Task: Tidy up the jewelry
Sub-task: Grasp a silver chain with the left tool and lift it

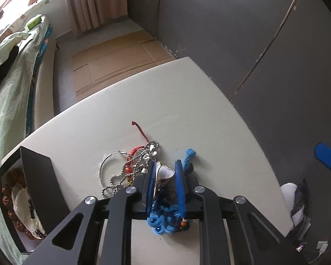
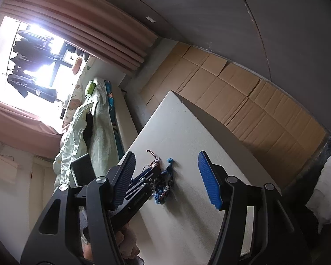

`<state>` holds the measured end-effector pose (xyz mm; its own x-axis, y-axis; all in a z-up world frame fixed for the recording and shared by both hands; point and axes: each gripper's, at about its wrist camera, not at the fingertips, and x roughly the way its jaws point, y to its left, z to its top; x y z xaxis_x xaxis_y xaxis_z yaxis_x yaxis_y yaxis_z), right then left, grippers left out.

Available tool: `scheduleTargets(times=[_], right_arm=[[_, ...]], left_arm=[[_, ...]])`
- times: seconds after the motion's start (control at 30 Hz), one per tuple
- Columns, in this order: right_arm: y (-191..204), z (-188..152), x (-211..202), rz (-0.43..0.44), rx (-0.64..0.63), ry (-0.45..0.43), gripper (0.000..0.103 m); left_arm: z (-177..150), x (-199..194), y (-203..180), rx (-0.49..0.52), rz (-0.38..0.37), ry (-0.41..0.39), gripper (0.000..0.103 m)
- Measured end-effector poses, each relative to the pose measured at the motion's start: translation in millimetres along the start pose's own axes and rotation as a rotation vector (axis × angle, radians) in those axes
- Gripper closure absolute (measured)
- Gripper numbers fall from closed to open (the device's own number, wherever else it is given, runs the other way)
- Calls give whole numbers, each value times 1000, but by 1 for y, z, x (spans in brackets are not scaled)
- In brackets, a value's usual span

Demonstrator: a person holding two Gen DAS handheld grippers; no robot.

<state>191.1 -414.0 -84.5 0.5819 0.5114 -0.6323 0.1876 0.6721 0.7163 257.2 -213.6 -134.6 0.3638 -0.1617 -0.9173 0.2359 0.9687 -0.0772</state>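
Shiny metal chain (image 1: 130,172), seemingly matt table (image 1: 165,101)

Daylight only, from the window (image 2: 31,66); panes blown out to white in the right wrist view, glare bleeding over the curtain (image 2: 88,37). Tabletop (image 1: 165,101) evenly lit, shadows soft and faint. Grey wall (image 1: 242,22) dim. Strong fisheye bending; dark vignette at every corner. Slight softness and purple fringing toward the edges; centre reasonably sharp.

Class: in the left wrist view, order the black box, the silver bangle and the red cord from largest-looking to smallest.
1. black box, though it sits nearest the camera edge.
2. silver bangle.
3. red cord, the thinnest; part is hidden under the ball chain.
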Motion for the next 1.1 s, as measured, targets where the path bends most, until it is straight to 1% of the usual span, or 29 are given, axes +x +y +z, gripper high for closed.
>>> scheduleTargets(times=[0.07,0.4,0.53,0.77,0.87,1.1], right_arm=[[0,0,-1,1,3,-2,43],[6,-3,4,4,-14,7,43],[8,-4,8,0,-22,13,43],[18,-9,13,-11,-43,18,43],[22,-13,17,-19,-55,25,43],[31,-17,22,-45,-83,27,43]], left_arm=[[-2,-3,3,5,22,-10,98],[-28,-37,41,-52,-2,-96,99],[-42,-42,60,-87,-30,-98,99],[-80,-44,81,-141,-105,-109,98],[-89,-47,80,-135,-112,-119,98],[-100,-52,81,-116,-136,-68,98]])
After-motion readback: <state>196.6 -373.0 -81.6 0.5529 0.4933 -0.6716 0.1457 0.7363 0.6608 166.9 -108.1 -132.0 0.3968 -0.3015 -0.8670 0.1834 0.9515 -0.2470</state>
